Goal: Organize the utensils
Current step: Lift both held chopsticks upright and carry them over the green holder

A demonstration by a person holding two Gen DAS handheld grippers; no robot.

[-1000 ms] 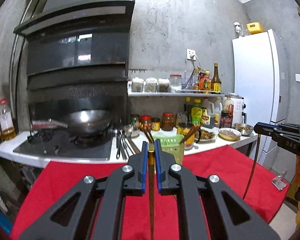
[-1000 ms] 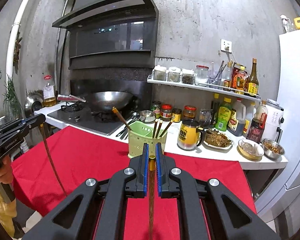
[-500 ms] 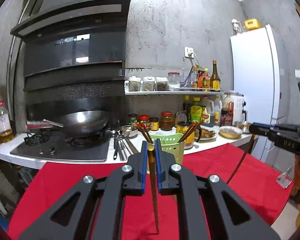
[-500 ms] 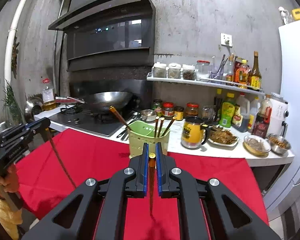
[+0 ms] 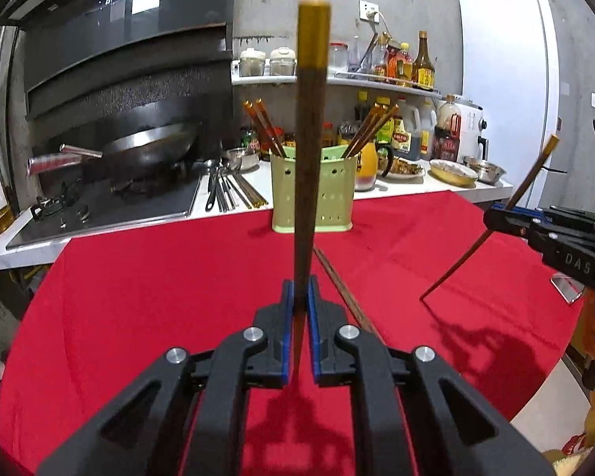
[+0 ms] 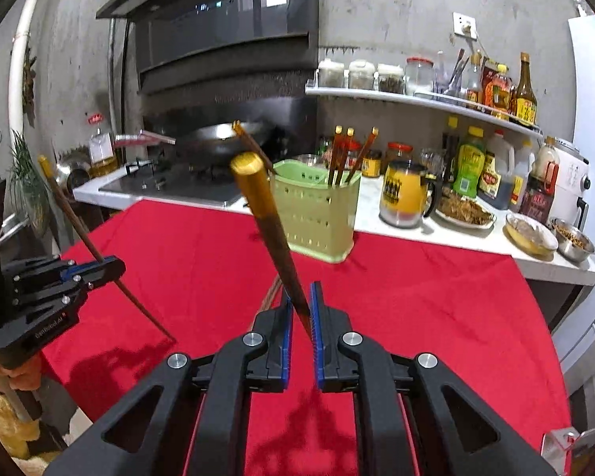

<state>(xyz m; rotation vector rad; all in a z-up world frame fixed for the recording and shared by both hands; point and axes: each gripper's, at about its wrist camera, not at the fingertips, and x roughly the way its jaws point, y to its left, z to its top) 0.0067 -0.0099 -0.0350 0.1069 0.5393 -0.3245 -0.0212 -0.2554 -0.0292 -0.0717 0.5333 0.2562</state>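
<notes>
Chopstick (image 5: 308, 150) clamped upright in your left gripper (image 5: 298, 297); right gripper (image 6: 300, 309) clamps another, tilted. Steady both, then aim tips into far green holder (image 5: 312, 194).

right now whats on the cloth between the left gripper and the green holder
One loose chopstick lies on the red cloth between the left gripper and the green holder; otherwise that stretch is bare, seen in the left wrist view.

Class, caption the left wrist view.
Left gripper grips a chopstick upright before the green holder.
</notes>
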